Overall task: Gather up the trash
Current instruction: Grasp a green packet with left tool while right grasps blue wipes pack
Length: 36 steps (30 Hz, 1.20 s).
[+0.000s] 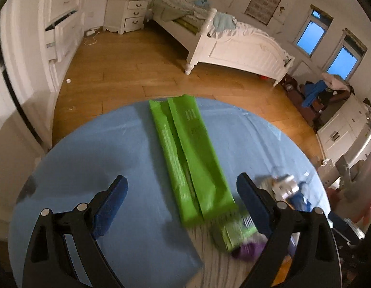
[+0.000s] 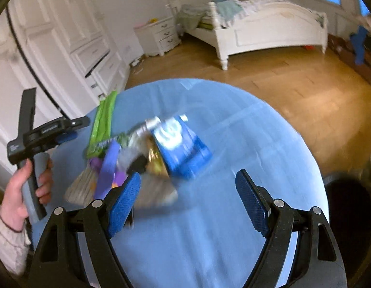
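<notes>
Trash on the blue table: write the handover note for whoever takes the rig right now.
Left gripper: open, empty, over the long green bag.
Right gripper: open, empty, beside the wrapper pile.
Things: the green bag lies flat on the round blue table. The blue packet, purple wrapper and silver wrappers are heaped at the bag's near end.
Done: nothing grasped or bagged yet.
Left: pick up the wrappers and get them into the bag. Pictures are blurred; recheck the pile.
</notes>
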Each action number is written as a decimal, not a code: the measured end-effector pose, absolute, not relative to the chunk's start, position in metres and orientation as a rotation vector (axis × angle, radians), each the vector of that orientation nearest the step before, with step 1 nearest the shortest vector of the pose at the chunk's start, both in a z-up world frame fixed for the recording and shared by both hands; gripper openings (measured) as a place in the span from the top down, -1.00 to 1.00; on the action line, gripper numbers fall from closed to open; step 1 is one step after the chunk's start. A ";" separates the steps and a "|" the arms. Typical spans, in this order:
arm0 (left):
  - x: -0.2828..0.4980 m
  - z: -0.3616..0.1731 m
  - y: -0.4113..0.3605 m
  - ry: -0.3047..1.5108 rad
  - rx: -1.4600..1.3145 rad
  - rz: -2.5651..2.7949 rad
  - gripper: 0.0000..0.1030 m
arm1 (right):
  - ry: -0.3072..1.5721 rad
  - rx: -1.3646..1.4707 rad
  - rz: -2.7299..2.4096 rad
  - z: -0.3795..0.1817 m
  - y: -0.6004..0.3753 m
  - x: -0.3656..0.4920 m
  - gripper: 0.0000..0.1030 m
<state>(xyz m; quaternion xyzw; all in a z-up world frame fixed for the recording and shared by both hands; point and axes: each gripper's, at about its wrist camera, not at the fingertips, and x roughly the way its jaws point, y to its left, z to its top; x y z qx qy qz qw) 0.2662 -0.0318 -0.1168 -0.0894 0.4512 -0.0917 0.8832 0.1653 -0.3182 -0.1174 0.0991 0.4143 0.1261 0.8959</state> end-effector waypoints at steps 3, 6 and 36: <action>0.281 -0.125 -0.032 0.950 -0.170 -0.180 -0.77 | 0.867 0.137 0.272 -0.118 -0.306 0.191 -0.56; 0.287 -0.127 -0.038 0.920 -0.129 -0.184 -0.77 | 0.894 0.085 0.297 -0.127 -0.297 0.213 -0.56; 0.163 -0.055 -0.030 0.678 -0.251 -0.456 0.86 | 0.677 0.503 0.312 -0.101 -0.376 0.070 0.05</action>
